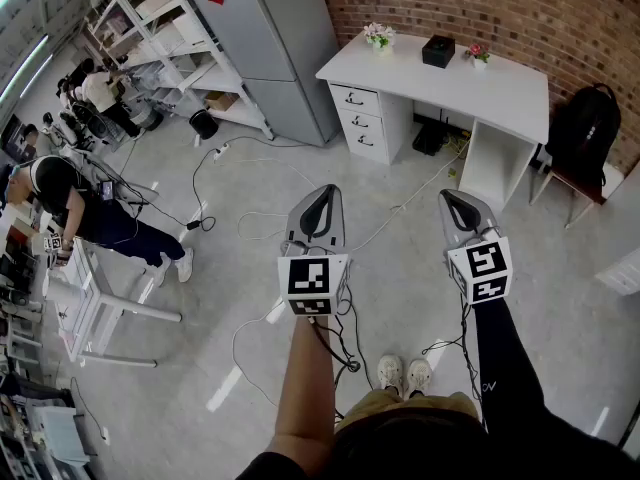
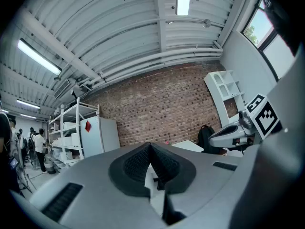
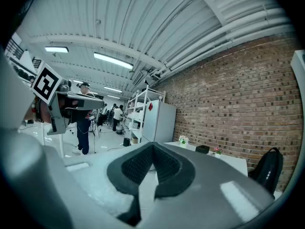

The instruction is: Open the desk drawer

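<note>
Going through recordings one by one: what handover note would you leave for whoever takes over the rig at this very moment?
Grippers: the left gripper has its jaws together, empty, held level; the right gripper is the same.
Things: the desk stands against the brick wall, well ahead of both grippers. Its drawers, a stack of three at the head view's left end, all look closed.
Done: nothing, no drawer touched.
Left: walk up, mind the cables on the floor, grip a drawer handle, pull.

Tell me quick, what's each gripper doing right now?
Left gripper: closed, holding nothing.
Right gripper: closed, holding nothing.
</note>
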